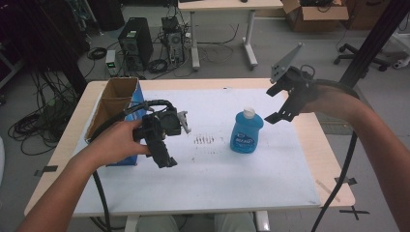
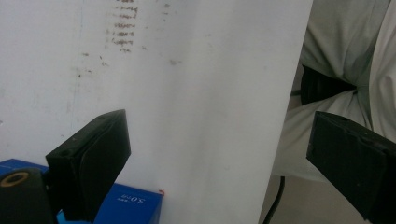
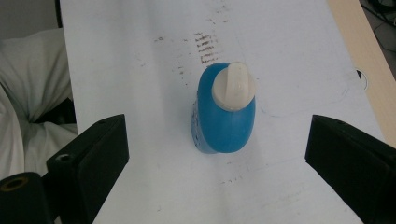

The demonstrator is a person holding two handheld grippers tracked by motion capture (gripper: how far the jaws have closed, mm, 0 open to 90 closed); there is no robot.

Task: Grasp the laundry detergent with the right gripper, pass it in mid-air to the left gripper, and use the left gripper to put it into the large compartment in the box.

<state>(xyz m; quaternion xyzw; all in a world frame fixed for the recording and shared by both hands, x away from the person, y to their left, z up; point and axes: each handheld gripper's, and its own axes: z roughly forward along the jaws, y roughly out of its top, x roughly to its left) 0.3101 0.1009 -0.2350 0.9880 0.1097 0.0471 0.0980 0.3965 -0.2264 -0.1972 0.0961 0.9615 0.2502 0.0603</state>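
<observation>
A blue bottle (image 1: 246, 131) with a white cap stands upright right of the middle of the white-covered table (image 1: 217, 183). My right gripper (image 1: 273, 103) hangs in the air just right of and above it, open and empty. In the right gripper view the bottle (image 3: 226, 109) is seen from above, centred ahead of the wide-apart jaws of my right gripper (image 3: 218, 128), with no contact. My left gripper (image 1: 162, 155) is held by a hand beside the blue box, pointing toward the table's near side. In the left gripper view my left gripper (image 2: 219, 135) is open over bare white surface.
An open-topped blue box (image 1: 116, 104) with a cardboard inside stands at the table's left; its corner (image 2: 126, 205) lies under my left jaw. Brown smudges (image 1: 204, 140) mark the sheet. Past the table are a computer tower (image 1: 136, 41), cables and a second table (image 1: 222, 5).
</observation>
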